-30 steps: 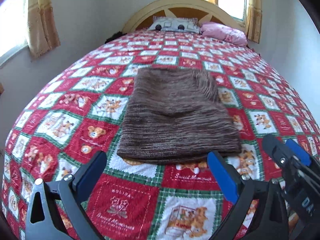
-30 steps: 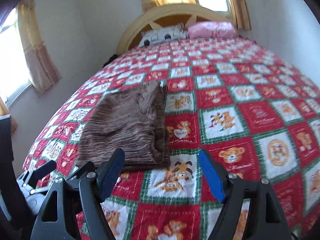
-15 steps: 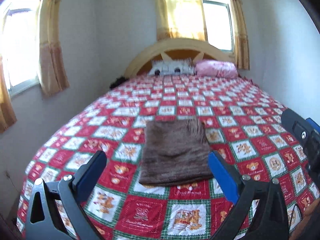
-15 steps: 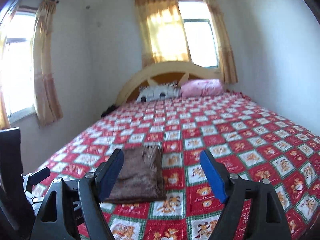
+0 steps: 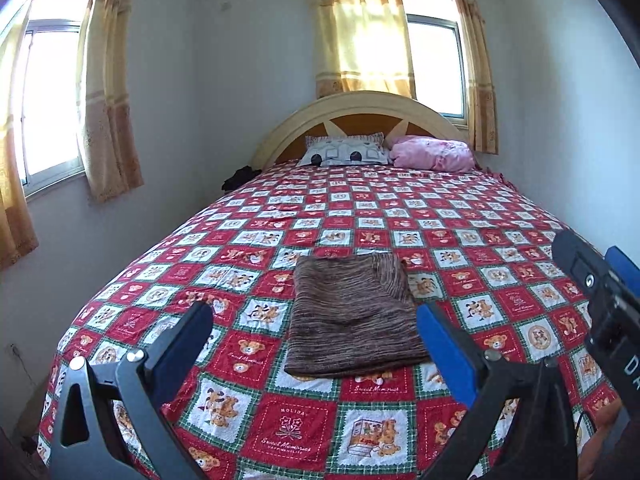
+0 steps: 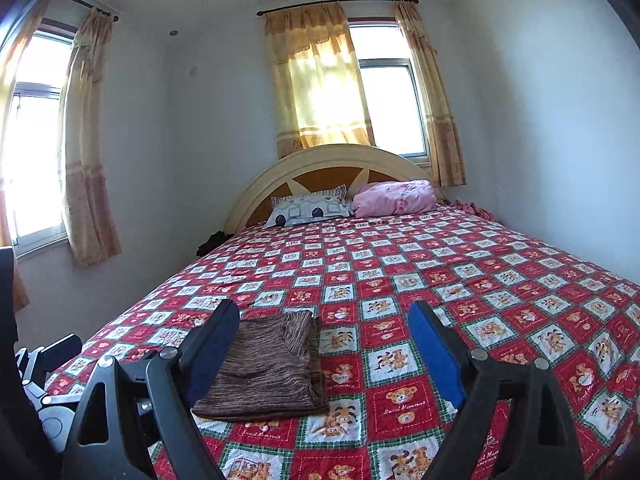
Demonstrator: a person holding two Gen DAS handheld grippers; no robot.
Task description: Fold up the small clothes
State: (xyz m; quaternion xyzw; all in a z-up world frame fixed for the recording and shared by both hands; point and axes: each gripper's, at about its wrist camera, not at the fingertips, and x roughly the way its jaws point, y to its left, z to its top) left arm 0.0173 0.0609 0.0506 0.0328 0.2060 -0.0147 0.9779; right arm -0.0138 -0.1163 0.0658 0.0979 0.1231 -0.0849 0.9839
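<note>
A brown striped knit garment (image 5: 354, 314) lies folded flat on the red patchwork bedspread (image 5: 460, 216); in the right wrist view the garment (image 6: 268, 364) sits low and left of centre. My left gripper (image 5: 316, 320) hangs open above the near end of the bed, back from the garment, nothing between its fingers. My right gripper (image 6: 324, 320) is also raised and back from the cloth; its jaws are opening, and nothing is between them. The right gripper's body shows at the right edge of the left wrist view (image 5: 600, 300).
Two pillows, a white patterned one (image 5: 346, 152) and a pink one (image 5: 432, 154), lean on the curved wooden headboard (image 5: 360, 110). White walls stand close on both sides of the bed. Curtained windows sit at the left (image 5: 48, 96) and behind the headboard (image 5: 432, 52).
Both grippers have lifted and tilted up away from the folded garment, so it looks smaller and the room's walls and windows have come into view. The garment has stayed in place.
</note>
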